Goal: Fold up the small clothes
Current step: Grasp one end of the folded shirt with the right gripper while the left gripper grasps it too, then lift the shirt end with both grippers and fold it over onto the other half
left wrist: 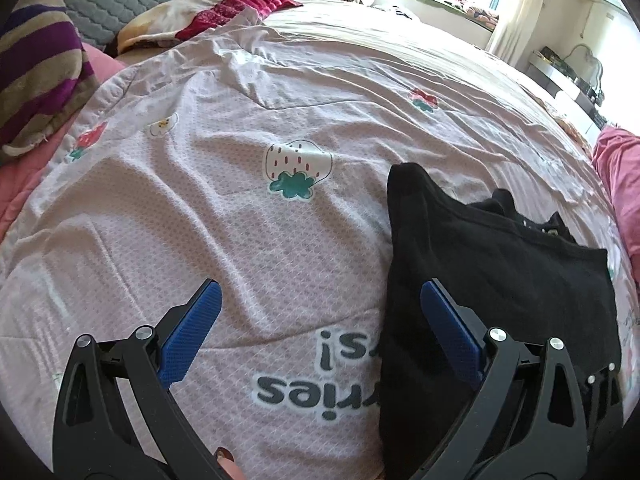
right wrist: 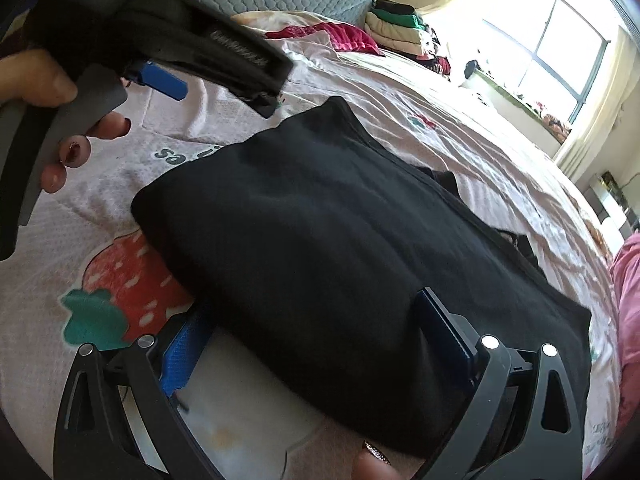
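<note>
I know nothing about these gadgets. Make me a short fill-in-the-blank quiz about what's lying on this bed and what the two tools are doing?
1. The folded garment lying on the bedspread is ____ in colour.
2. The fruit printed on the bedspread is a ____.
3. The left hand-held gripper has its jaws ____, holding nothing.
4. The pads on the fingers of both hand-held grippers are ____ in colour.

Missing words: black; strawberry; open; blue

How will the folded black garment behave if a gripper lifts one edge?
The black garment is soft layered cloth, so it would probably droop and unfold. Looking thin, it likely weighs little. On the textured bedsheet it should drag, not slide.
</note>
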